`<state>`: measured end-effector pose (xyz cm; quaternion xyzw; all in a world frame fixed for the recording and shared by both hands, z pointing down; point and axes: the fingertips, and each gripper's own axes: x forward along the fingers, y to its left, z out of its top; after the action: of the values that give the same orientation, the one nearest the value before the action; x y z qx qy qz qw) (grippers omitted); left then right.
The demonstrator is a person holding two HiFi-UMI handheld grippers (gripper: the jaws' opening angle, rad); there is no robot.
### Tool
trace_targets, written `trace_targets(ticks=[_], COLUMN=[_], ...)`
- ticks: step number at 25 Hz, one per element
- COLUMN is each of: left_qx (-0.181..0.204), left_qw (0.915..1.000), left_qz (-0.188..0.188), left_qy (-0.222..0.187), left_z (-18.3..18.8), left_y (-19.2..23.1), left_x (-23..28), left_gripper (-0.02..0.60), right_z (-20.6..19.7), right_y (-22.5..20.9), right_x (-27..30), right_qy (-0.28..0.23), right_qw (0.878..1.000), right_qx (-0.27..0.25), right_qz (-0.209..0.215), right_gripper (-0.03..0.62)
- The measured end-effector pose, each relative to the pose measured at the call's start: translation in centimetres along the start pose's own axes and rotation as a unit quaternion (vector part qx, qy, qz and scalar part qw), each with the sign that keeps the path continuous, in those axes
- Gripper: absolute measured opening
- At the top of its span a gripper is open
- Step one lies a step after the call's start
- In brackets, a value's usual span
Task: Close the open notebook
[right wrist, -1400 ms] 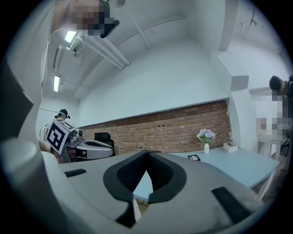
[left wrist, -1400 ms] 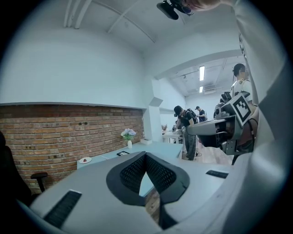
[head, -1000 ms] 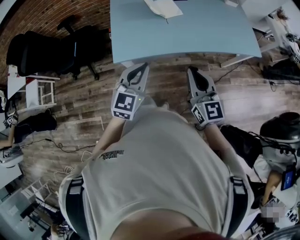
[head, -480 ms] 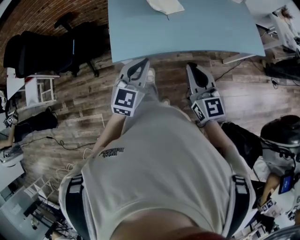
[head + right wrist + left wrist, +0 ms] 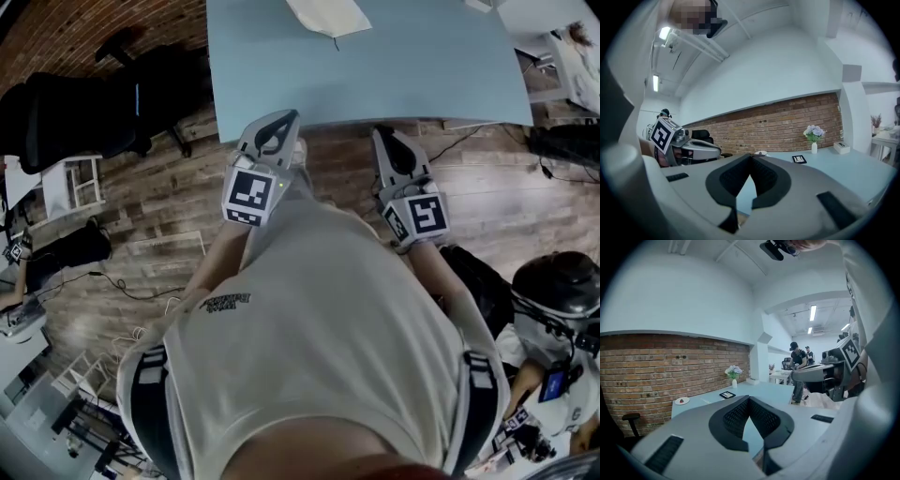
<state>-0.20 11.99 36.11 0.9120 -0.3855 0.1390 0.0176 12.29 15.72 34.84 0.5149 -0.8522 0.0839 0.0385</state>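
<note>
2 closed, empty claws, the left claw [image 5: 289, 116] and the right claw [image 5: 379, 132], now have their tips at the worktop's [image 5: 422, 66] near edge, closer than 1 second ago. Bare blue surface stretches beyond them. The open notebook [image 5: 328, 14] lies at the far side, well apart.

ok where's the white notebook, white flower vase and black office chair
white notebook [image 5: 328, 14], head view, its page
white flower vase [image 5: 814, 131], right gripper view, the blooms
black office chair [image 5: 75, 117], head view, its upholstery
</note>
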Motion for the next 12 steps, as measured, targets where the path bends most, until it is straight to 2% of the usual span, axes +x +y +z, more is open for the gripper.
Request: trace_targets(ticks=[12], left_qx=[-0.014], left_qw=[0.9997], left_qz=[-0.013], left_qy=[0.014], left_z=[0.2], left_y=[7.4], left_x=[5.8], left_gripper=[0.009], right_z=[0.8], right_y=[-3.5], right_x=[8.2], right_qy=[0.03], right_qw=[0.999], right_qx=[-0.001], right_qz=[-0.017], right_gripper=[0.003])
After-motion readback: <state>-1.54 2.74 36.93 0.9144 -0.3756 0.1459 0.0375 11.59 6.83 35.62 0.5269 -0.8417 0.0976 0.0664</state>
